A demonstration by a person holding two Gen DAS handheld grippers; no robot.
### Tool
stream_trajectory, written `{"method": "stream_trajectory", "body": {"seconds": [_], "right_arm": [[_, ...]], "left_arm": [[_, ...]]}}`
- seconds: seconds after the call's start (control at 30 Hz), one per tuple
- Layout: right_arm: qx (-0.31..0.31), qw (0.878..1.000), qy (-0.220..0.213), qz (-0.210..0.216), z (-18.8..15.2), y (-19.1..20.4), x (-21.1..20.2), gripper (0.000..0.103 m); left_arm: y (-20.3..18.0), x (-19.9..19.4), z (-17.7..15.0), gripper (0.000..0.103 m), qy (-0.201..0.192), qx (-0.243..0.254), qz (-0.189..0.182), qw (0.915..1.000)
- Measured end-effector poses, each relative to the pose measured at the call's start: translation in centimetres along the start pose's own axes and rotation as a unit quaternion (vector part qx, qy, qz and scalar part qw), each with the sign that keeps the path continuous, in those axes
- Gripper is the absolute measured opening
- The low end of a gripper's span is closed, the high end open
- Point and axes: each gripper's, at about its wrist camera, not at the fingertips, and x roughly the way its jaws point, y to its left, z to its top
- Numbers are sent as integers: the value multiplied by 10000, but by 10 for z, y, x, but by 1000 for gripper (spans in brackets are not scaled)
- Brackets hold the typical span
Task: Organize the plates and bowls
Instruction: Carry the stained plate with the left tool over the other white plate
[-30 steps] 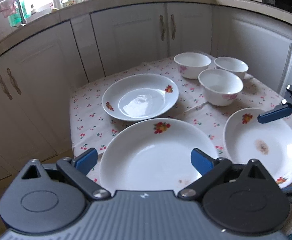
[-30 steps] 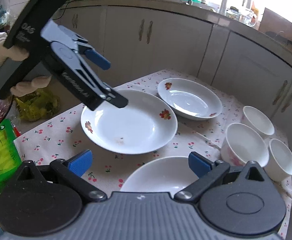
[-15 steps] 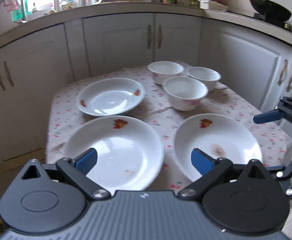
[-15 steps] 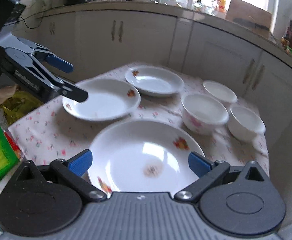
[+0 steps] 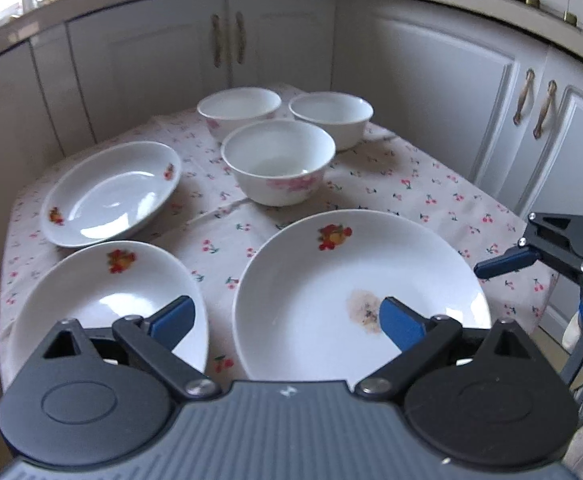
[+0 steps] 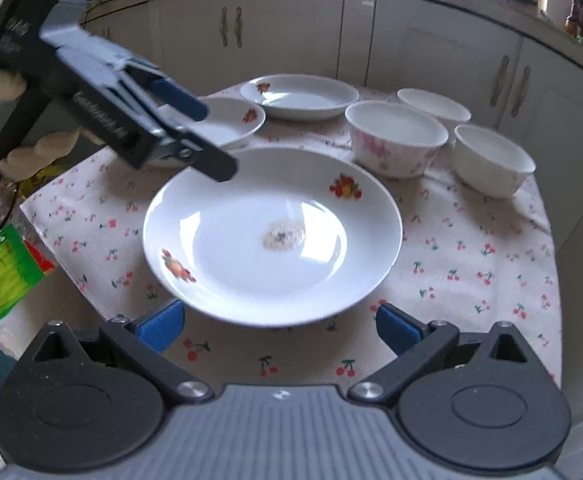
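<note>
Hovering wide apart, empty: left gripper (image 5: 285,320) & right gripper (image 6: 277,326) over stained plate (image 6: 271,236); bowls (image 6: 397,138) at 1 o'clock.

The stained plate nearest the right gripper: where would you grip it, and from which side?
Take the stained plate by its near rim, coming in low from the table edge with the right gripper. The rim flares up off the tablecloth, leaving room for a finger beneath, and both jaws stand open just short of it.
</note>
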Motion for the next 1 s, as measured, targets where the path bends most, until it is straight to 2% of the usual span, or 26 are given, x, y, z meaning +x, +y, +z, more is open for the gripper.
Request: {"method": "stream_trajectory", "body": {"seconds": [0.23, 0.37, 0.53, 0.7, 1.0], "right_arm": [[-159, 9998, -68, 132, -5, -6, 12, 103], [-287, 9992, -151, 239, -4, -9, 16, 103], [-399, 9983, -159, 386, -4, -12, 20, 97], [-568, 9973, -234, 404, -4, -9, 20, 97], [-584, 9970, -267, 436, -4, -10, 21, 97]], "left_arm": [[4, 34, 12, 95, 385, 91, -129, 9991], [6, 46, 21, 90, 552, 179, -260, 9980], [9, 61, 30, 86, 898, 280, -434, 9946], [10, 69, 37, 83, 1191, 332, -787, 9892], [13, 72, 40, 83, 1412, 329, -973, 9846]]}}
